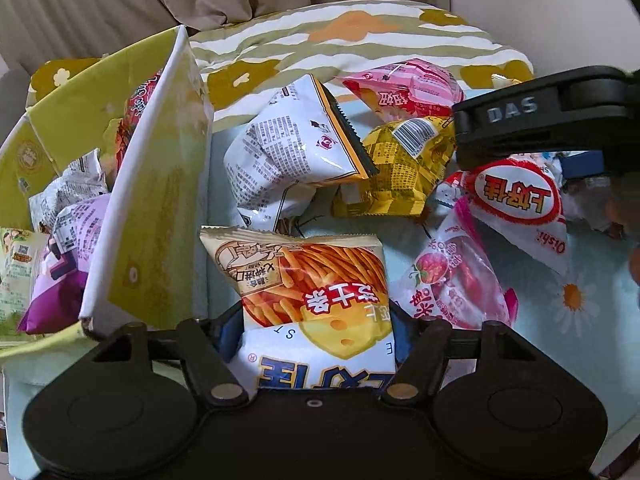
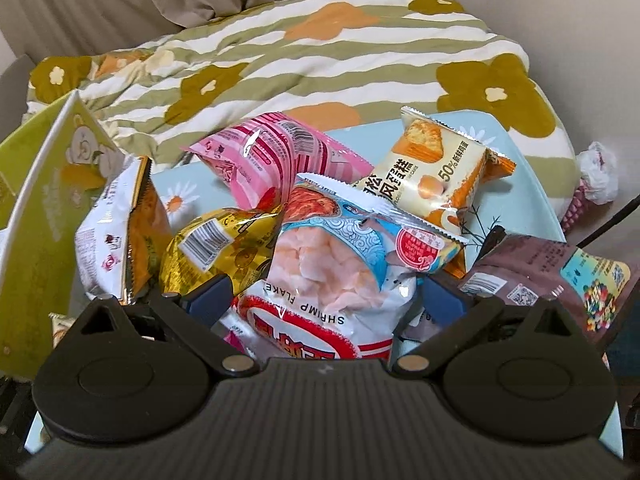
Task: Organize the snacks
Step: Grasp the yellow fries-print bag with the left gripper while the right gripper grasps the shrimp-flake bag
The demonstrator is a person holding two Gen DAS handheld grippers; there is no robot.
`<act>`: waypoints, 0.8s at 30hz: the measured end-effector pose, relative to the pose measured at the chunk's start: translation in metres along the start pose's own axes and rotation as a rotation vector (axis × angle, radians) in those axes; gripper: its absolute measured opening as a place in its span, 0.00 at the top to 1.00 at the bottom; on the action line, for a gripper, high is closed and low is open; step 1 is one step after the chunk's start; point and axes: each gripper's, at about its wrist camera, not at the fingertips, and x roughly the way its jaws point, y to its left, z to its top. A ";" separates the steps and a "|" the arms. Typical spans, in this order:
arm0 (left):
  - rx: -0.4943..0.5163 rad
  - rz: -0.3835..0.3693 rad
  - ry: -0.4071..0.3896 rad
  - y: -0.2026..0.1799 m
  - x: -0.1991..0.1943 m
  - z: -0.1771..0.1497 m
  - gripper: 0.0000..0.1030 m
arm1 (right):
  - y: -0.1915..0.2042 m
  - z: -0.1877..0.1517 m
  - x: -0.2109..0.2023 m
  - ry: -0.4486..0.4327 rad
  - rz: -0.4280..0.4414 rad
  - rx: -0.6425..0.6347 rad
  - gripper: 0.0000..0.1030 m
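Left hand-held gripper (image 1: pixel 316 344) straddles cheese-stick bag (image 1: pixel 308 280); grip unclear. Right hand-held gripper (image 2: pixel 320 308) straddles shrimp-flake bag (image 2: pixel 320 280); grip unclear. Green box (image 1: pixel 152 208) left.

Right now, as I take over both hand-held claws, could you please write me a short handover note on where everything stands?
Left claw: jaws around the cheese-stick bag; whether the pads grip cannot be told.
Right claw: jaws astride the shrimp flakes bag, pads apparently not yet pressing.
Done: several packets already sit in the green box on the left.
Left: the white packet, yellow packet, pink packet, cake packet and brown packet lie loose on the light blue table.
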 end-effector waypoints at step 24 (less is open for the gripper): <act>-0.022 -0.020 -0.085 -0.002 -0.037 -0.006 0.30 | 0.001 -0.011 -0.024 -0.051 0.010 -0.056 0.19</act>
